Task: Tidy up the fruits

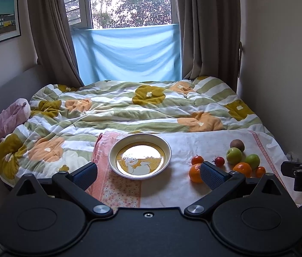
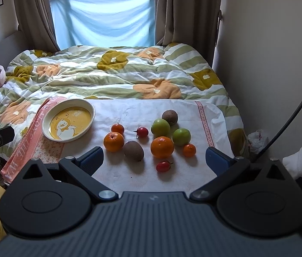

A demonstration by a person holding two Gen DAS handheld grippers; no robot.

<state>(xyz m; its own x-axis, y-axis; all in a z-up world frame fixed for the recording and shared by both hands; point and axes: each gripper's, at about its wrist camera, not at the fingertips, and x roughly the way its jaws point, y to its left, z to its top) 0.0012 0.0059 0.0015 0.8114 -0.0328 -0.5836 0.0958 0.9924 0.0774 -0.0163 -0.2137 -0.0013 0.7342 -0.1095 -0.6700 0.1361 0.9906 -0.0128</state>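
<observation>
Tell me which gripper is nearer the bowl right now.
Left. The left gripper faces the bowl head-on, its open jaws just short of the rim. The right gripper sits off to the bowl's right, open over the fruit.

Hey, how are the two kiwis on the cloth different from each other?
The near kiwi lies close to the right gripper, beside the left big orange; the far kiwi sits at the back of the group, touching a green apple. The near kiwi looks longer and egg-shaped, lying tilted; the far kiwi looks rounder. Both are brown and fuzzy, resting on the white cloth, outside the bowl.
</observation>
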